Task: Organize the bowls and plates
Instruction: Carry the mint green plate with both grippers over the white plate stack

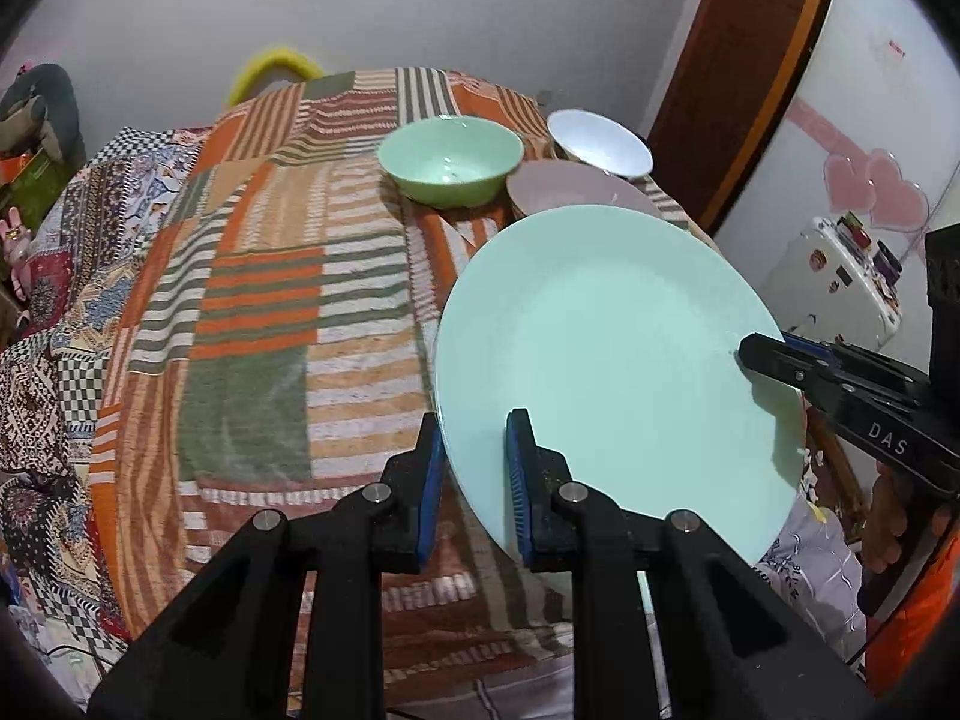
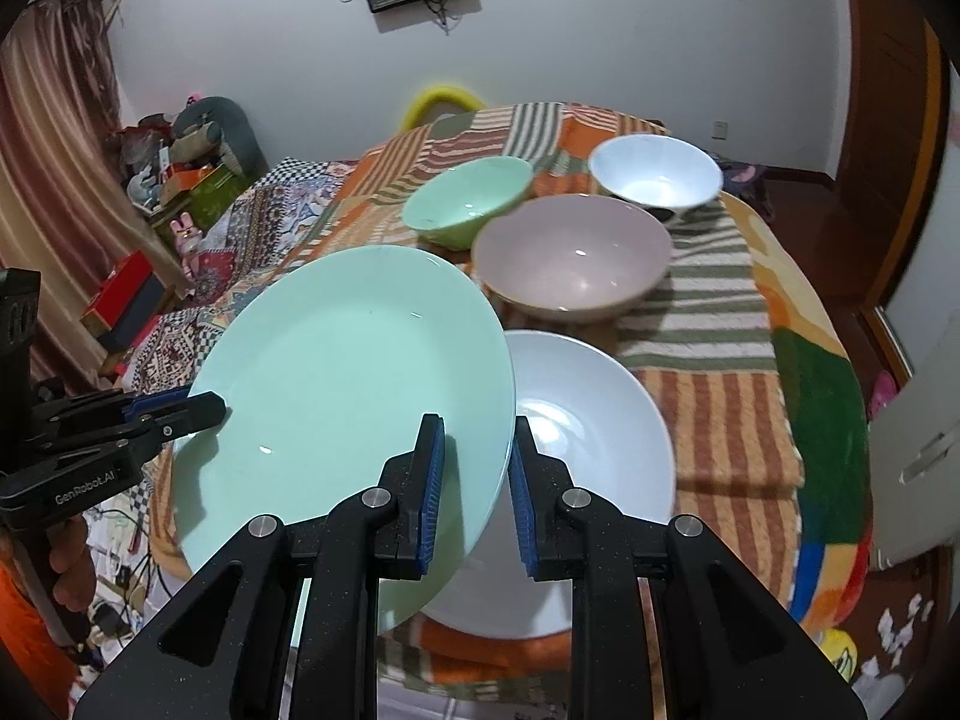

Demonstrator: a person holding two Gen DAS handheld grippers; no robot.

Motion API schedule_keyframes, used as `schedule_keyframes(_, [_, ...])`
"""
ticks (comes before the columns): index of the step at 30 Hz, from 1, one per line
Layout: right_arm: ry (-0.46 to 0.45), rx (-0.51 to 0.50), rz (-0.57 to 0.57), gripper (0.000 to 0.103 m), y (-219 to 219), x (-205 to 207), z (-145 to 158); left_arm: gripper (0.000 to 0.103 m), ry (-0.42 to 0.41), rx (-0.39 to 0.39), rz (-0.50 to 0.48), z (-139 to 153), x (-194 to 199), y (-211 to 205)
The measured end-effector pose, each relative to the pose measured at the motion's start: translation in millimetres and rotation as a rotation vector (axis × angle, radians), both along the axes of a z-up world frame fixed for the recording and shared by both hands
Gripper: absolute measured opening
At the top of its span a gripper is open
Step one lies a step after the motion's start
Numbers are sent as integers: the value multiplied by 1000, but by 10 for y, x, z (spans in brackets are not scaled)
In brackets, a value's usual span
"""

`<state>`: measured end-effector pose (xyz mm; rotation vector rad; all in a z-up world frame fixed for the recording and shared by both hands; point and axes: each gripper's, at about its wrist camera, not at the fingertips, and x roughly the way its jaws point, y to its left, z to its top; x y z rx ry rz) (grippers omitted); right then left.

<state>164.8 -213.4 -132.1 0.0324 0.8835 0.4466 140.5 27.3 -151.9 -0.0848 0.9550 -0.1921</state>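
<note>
A mint green plate [image 1: 606, 354] [image 2: 348, 402] is held tilted above the table by both grippers. My left gripper [image 1: 474, 474] clamps its near-left rim; in the right wrist view it shows at the plate's left edge [image 2: 198, 411]. My right gripper [image 2: 477, 480] clamps the plate's right rim; in the left wrist view it shows at the plate's right edge [image 1: 774, 360]. A white plate [image 2: 588, 438] lies on the table under the green plate's right side. Behind stand a pink bowl [image 2: 570, 258] [image 1: 570, 189], a green bowl [image 2: 468, 198] [image 1: 450, 159] and a white bowl [image 2: 654, 177] [image 1: 600, 141].
The table [image 1: 258, 300] is covered with a striped orange, green and white cloth [image 2: 720, 360]. A patterned quilt [image 1: 54, 312] hangs at its left. A wooden door [image 1: 738, 72] and a white cabinet [image 1: 840, 282] stand at the right. Clutter lies on the floor [image 2: 888, 648].
</note>
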Motion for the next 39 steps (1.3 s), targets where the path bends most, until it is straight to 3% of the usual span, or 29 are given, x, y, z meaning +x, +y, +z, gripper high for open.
schedule_keyframes(11, [68,-1,-56,20,-323,-12,-258,19,73,36,-43,-279,175,-385])
schedule_keyframes(24, [144,9,-106,21,-499,38,-521,19,163,38,-54,-643,403,-539])
schedule_keyframes(39, [158,11,-121,21,-555,159,-602,19,132,95,-51,-671,545,-625])
